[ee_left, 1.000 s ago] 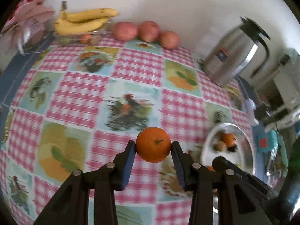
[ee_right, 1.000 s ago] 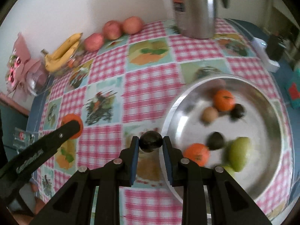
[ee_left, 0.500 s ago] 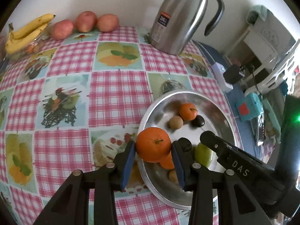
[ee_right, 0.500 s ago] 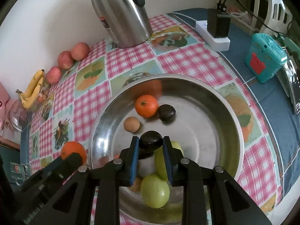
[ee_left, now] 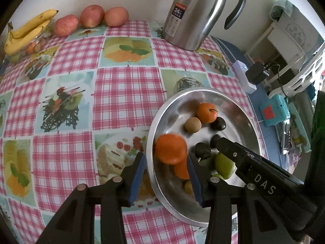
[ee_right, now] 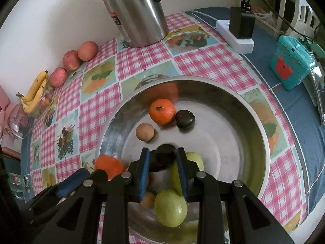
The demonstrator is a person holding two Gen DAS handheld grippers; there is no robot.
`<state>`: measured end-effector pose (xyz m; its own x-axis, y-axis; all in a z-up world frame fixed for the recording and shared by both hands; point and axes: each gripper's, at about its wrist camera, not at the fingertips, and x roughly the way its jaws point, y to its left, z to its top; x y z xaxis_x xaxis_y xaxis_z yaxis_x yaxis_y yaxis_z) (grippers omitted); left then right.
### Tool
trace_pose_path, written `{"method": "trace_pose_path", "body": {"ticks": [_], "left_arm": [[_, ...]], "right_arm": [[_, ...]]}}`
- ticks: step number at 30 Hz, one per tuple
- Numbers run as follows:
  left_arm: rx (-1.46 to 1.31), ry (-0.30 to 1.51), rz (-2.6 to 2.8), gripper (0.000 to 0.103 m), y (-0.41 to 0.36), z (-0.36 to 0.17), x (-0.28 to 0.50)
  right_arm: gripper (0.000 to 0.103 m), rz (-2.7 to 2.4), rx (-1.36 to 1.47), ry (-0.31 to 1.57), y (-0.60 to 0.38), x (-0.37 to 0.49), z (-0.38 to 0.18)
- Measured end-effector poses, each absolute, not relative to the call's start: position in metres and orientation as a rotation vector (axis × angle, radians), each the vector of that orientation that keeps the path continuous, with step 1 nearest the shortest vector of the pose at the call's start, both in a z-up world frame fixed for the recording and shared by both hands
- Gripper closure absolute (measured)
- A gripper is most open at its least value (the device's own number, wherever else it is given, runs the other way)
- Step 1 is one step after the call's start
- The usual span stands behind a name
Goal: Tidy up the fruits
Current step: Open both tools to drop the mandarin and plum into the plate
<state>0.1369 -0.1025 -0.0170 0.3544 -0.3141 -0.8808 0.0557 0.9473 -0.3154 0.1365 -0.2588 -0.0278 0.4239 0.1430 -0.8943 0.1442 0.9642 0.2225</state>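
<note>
Fruit over the bowl — bruising and bounce-out risk.
Left view: left claw point(ee_left: 166, 169) spreading, blurred orange point(ee_left: 171, 151) loose at bowl point(ee_left: 205, 90) rim, may roll out. Right view: right claw point(ee_right: 163, 167) pinching dark fruit point(ee_right: 165, 157), lower centre — a drop may dent pears point(ee_right: 170, 207).

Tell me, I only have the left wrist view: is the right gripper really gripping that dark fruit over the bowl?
Observer: Yes. The right wrist view shows both pads of the right gripper pressed on the dark fruit.
Operator: What sits under it?
Observer: In that view a green fruit lies close under the fingers, with a second green fruit partly behind one finger.
Operator: Any bare spot to drop it?
Observer: Yes, the bowl floor is bare towards the picture's right of the gripper.
</note>
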Motion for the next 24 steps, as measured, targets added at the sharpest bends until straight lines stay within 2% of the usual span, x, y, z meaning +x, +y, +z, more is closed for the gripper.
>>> {"method": "trace_pose_path", "body": {"ticks": [3,5,8,10,11,12,13,15,17,19,20,21,24], "left_arm": [[-0.261,1.184,-0.234,0.053,-0.097,-0.014,0.132],[-0.257,1.176,-0.209,0.048,-0.091,-0.012,0.126],[-0.218,1.17,-0.103,0.034,-0.078,-0.012,0.118],[-0.181,1.168,-0.021,0.017,-0.066,-0.014,0.112],[-0.173,1.167,0.004,0.014,-0.061,-0.015,0.109],[-0.17,1.165,0.03,0.008,-0.054,-0.015,0.106],[-0.172,1.163,0.048,0.0,-0.048,-0.015,0.104],[-0.179,1.154,0.092,0.0,-0.034,-0.014,0.097],[-0.18,1.143,0.143,0.0,-0.02,-0.012,0.088],[-0.173,1.131,0.19,0.0,-0.009,-0.008,0.079],[-0.172,1.124,0.196,0.0,-0.008,-0.007,0.077],[-0.172,1.114,0.199,0.0,-0.005,-0.005,0.072],[-0.146,1.086,0.219,0.0,-0.001,0.0,0.058]], "right_arm": [[0.069,0.003,0.285,1.126,-0.258,0.134,-0.024],[0.068,0.012,0.28,1.116,-0.256,0.129,-0.02],[0.068,0.016,0.266,1.099,-0.253,0.12,-0.014],[0.065,0.018,0.255,1.093,-0.25,0.113,-0.012],[0.06,0.023,0.247,1.093,-0.248,0.11,-0.012],[0.05,0.036,0.236,1.095,-0.244,0.106,-0.012],[0.046,0.047,0.228,1.095,-0.242,0.103,-0.012],[0.036,0.059,0.212,1.099,-0.236,0.094,-0.014],[0.036,0.062,0.195,1.104,-0.23,0.085,-0.017],[0.03,0.07,0.18,1.112,-0.226,0.078,-0.019],[0.017,0.074,0.175,1.113,-0.224,0.074,-0.021],[0.011,0.08,0.172,1.113,-0.223,0.071,-0.022],[0.011,0.087,0.171,1.116,-0.22,0.062,-0.023]]}}
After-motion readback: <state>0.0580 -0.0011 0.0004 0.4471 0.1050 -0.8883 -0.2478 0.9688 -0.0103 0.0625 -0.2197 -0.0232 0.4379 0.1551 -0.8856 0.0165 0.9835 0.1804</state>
